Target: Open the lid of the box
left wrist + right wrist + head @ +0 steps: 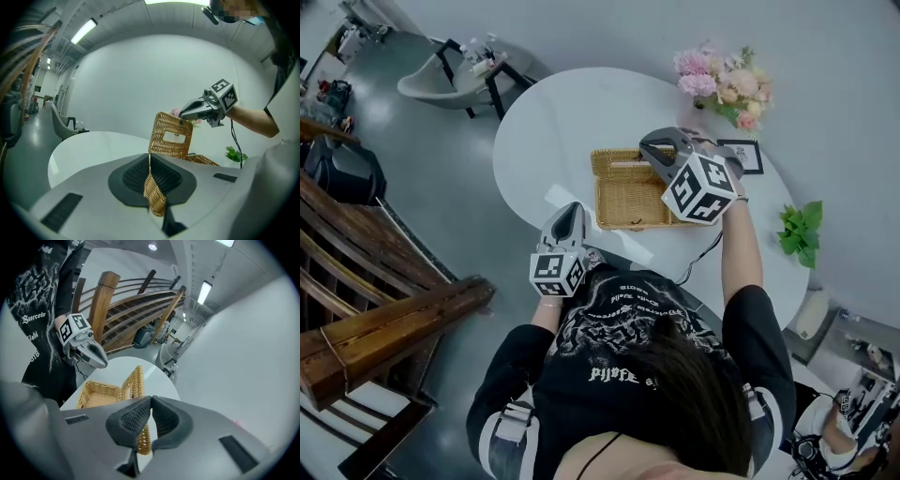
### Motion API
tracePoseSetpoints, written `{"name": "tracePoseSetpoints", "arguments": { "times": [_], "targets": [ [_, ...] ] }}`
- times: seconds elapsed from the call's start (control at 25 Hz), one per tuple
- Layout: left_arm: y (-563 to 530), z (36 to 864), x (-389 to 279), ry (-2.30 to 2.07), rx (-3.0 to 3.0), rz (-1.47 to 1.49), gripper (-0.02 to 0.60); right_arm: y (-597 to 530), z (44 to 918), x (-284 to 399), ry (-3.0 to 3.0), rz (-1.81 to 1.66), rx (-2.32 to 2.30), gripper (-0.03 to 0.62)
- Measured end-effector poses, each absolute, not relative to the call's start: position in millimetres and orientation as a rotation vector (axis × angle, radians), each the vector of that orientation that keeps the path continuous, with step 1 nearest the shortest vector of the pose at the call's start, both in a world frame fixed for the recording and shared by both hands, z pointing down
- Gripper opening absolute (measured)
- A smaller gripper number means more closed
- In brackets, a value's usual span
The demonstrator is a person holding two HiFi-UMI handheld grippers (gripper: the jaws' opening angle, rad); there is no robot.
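- A woven box (pixel 628 202) sits in the middle of a round white table (pixel 553 122).
- The box's lid (pixel 619 161) is lifted up. It stands almost straight on its back edge, at the far side of the box, so you can see inside the box.
- The lid has a window-shaped hole in it.
- The right gripper (pixel 654 155) is at the top edge of the lid. Its jaws are pressed tight on that woven edge — the lid is pinched between them.
- The left gripper (pixel 574 208) is low down at the near left corner of the box. Its jaws are squeezed together too, with a strip of the box's woven rim caught between them.
- The two grippers are well apart, one up high on the lid and one down by the box.
- Pink flowers (pixel 722 84) stand at the far side of the table.
- A small picture frame (pixel 742 155) is just beside the right gripper, behind the box.
- A green plant (pixel 800 230) is at the right edge of the table.
- The person (pixel 675 375) holding the grippers wears a black shirt with white print.
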State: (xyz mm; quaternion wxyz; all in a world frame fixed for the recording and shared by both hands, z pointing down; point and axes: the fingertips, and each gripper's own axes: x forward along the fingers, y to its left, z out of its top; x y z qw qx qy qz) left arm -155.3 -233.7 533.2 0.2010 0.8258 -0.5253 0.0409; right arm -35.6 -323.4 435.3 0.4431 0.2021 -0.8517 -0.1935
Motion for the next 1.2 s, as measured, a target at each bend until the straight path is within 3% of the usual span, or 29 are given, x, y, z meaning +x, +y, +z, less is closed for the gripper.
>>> {"name": "tracePoseSetpoints", "arguments": {
  "times": [1.2],
  "targets": [
    [-255, 541, -173, -1.532, 2.226, 0.140, 0.026, -438, 531, -31, -2.179, 0.020, 0.477, 0.034]
  ]
}}
